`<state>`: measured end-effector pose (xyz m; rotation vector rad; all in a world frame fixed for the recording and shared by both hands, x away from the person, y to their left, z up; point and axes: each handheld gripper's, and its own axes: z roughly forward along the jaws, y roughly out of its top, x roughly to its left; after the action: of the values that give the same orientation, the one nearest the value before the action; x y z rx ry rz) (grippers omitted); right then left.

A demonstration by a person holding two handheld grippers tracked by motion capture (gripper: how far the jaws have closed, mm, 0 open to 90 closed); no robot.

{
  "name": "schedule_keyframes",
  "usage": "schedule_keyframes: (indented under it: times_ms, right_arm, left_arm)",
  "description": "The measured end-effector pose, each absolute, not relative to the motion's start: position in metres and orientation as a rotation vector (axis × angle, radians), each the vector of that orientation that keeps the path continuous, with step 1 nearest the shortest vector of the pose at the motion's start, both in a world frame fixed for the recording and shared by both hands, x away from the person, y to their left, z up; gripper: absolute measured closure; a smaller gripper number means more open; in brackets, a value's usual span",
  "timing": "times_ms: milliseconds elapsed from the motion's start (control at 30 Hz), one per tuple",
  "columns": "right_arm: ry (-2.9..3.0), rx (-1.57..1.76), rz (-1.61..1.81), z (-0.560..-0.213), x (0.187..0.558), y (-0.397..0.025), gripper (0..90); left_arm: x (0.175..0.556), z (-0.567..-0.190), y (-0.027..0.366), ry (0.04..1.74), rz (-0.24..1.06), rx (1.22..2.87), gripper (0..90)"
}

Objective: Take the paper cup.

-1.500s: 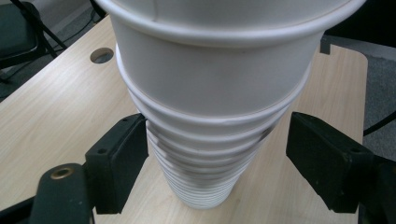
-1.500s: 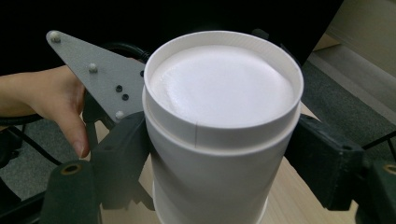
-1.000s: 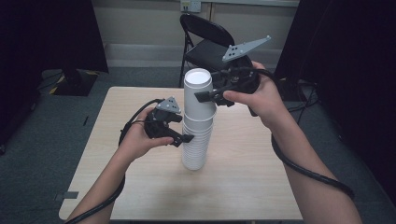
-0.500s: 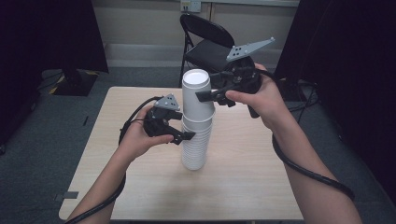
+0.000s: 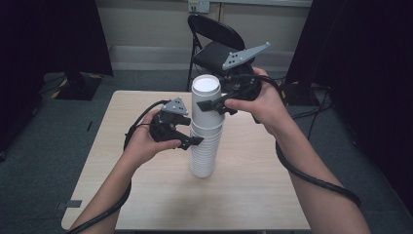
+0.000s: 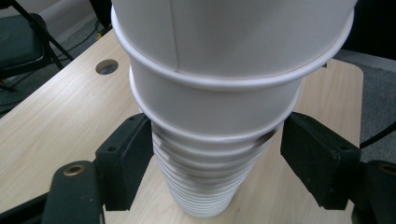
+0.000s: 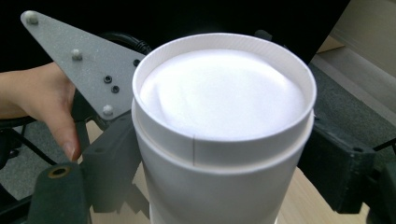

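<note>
Currently the left claw (image 5: 194, 141) brackets the cup stack (image 5: 204, 146) on the surface (image 5: 243, 195) with jaws wide, while the right claw (image 5: 214, 106) grips the top cup (image 5: 206, 95).

Left tool (image 5: 191, 130) held low against cup stack (image 5: 204, 146), jaws spread at either side of stack. Right tool (image 5: 213, 105) raised higher, jaws flanking stack's top, forearm angled in from right.

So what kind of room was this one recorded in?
Probably a lab or studio corner set up for recording, not a home. A plain wooden table stands on grey carpet, dark curtains hang on both sides, and a folding chair sits against a bare wall with a socket.
</note>
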<state>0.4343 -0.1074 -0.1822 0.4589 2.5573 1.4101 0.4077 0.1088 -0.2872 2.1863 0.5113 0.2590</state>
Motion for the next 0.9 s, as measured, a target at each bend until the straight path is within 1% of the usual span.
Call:
schedule_keyframes:
  times_ms: [200, 333, 433, 900]
  right_arm:
    - [2.551, 0.464, 1.434, -0.179, 0.434, -0.109, 21.3]
    - [2.531, 0.475, 1.471, -0.171, 0.434, -0.113, 21.3]
    - [2.536, 0.473, 1.459, -0.164, 0.432, -0.114, 21.3]
    - [2.503, 0.487, 1.479, -0.147, 0.432, -0.119, 21.3]
  left_arm:
    - [0.407, -0.288, 0.109, 0.508, 0.260, 2.181, 26.8]
    - [0.406, -0.288, 0.109, 0.512, 0.261, 2.183, 26.6]
    - [0.406, -0.288, 0.109, 0.513, 0.262, 2.184, 24.6]
    - [0.406, -0.294, 0.111, 0.525, 0.265, 2.209, 24.5]
